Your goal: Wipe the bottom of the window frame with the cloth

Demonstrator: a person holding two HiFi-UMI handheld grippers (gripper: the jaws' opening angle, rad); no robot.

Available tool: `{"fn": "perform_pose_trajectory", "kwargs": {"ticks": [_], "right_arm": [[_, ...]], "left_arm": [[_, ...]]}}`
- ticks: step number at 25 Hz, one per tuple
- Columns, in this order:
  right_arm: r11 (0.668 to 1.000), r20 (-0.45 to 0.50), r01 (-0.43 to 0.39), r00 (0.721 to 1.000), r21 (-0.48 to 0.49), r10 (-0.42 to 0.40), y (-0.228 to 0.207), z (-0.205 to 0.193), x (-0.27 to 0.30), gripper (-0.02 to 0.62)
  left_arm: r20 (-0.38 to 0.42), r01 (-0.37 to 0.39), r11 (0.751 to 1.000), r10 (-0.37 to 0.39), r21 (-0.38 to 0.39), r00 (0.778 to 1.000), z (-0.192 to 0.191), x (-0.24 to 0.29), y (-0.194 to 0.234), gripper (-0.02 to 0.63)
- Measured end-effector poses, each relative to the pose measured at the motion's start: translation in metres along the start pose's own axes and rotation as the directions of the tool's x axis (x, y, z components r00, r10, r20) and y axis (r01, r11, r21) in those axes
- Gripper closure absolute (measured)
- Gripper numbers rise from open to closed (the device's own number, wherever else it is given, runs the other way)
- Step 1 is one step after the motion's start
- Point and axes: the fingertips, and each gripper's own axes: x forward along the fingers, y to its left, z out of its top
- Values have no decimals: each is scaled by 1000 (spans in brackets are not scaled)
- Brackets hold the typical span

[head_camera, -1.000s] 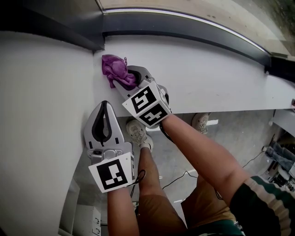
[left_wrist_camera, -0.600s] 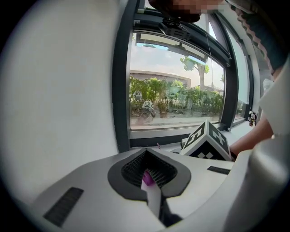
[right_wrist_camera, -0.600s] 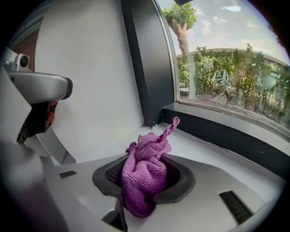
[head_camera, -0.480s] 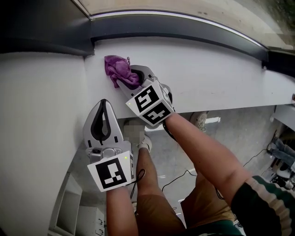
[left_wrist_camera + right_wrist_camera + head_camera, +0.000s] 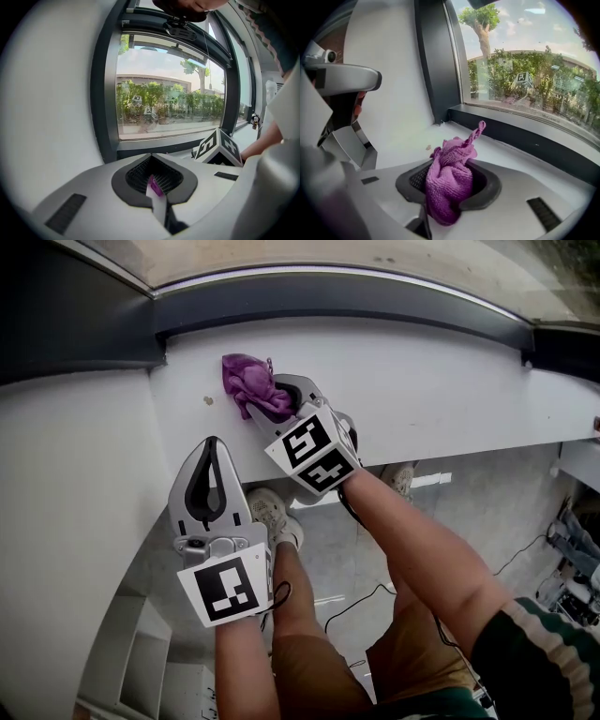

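Head view: we clamp the crumpled purple microfibre cloth in the right gripper, at the white sill's left end. Left gripper idle, jaws together. Next, likely: press against the dark bottom window frame, sweep right.

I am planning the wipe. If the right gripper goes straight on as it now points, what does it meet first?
Probably the dark bottom rail of the window frame, near the corner, with the held purple cloth touching first; depth is uncertain.
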Motion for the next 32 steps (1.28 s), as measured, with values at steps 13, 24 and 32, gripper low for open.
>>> {"fn": "perform_pose_trajectory", "kwargs": {"ticks": [13, 24, 32], "right_arm": [[998, -24, 57, 998, 29, -56, -42, -34, -42, 445], [991, -43, 125, 991, 52, -123, -97, -73, -91, 445], [984, -32, 162, 987, 70, -160, -115, -82, -120, 445]], "left_arm": [[-9, 25, 999, -25, 41, 1000, 10, 9, -48, 600], [-23, 77, 994, -75, 74, 997, 14, 26, -112, 601], [-13, 115, 988, -114, 106, 993, 26, 27, -144, 601]]}}
